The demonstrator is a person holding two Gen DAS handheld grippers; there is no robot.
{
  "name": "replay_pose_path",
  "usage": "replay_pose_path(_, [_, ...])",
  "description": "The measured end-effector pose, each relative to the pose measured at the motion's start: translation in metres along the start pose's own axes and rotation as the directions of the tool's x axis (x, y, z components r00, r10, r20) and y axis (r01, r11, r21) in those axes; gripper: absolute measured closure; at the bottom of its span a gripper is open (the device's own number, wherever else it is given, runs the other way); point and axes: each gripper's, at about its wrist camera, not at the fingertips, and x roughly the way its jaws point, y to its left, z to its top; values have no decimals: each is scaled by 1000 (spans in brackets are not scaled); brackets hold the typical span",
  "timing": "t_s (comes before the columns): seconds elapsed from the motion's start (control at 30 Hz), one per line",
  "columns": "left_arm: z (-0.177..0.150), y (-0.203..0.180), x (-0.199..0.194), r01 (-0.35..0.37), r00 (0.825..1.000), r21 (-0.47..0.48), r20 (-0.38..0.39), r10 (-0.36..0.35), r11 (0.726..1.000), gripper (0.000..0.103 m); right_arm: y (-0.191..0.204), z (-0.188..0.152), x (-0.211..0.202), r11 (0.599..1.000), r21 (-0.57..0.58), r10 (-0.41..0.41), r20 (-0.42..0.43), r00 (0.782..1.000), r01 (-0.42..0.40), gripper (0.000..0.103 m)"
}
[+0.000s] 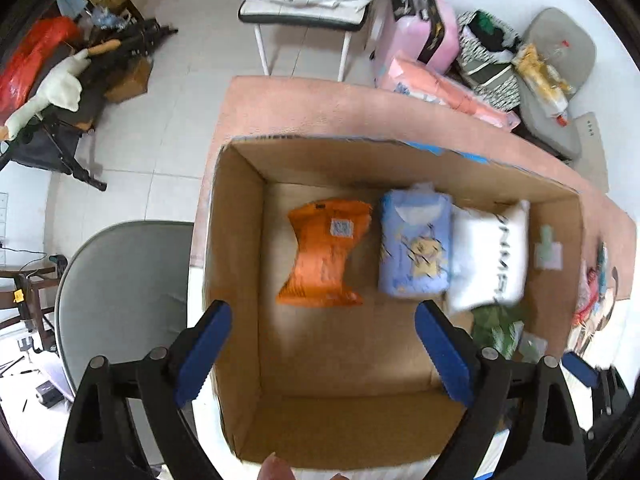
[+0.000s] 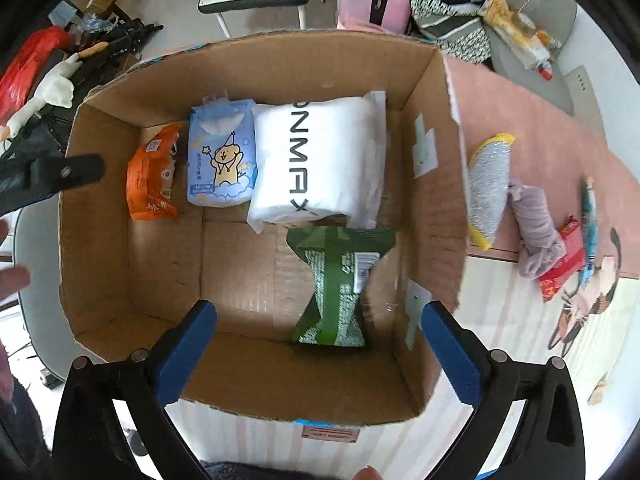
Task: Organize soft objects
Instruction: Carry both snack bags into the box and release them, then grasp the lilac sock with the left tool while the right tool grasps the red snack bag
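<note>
Your left tongs [image 1: 322,354] hang spread wide above the cardboard box [image 2: 96,216], gripping nothing. On the box floor, from the left, lie an orange packet [image 2: 150,174], a blue tissue pack [image 2: 222,152] just beside it, and a white pillow pack [image 2: 320,160] touching the blue one. A green packet [image 2: 336,280] lies in front of the white pack. Your right tongs [image 2: 318,352] are also released, spread wide above the green packet without touching it. To the right, outside the box, a silver scrubber [image 2: 488,188], a purple cloth [image 2: 536,232] and a red packet [image 2: 564,260] rest on the surface [image 2: 532,108].
</note>
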Motion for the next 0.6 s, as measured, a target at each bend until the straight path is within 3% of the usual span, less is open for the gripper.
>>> replay_pose_path(0.27, [-47, -11, -14, -30, 998, 0, 55, 30, 1000, 9, -12, -37, -3, 998, 12, 58, 28, 998, -58, 0])
replay_pose_path(0.4, [-59, -28, -41, -11, 995, -7, 102, 11, 1000, 9, -24, -48, -19, 989, 53, 132, 61, 989, -135, 0])
replay_pose_path(0.53, [-53, -73, -89, -40, 977, 59, 212, 26, 997, 9, -74, -53, -55, 955, 161, 223, 158, 962, -248, 0])
replay_pose_path(0.6, [-44, -109, -108, -47, 968, 118, 251, 16, 992, 9, -119, -55, -74, 923, 250, 239, 222, 945, -292, 0])
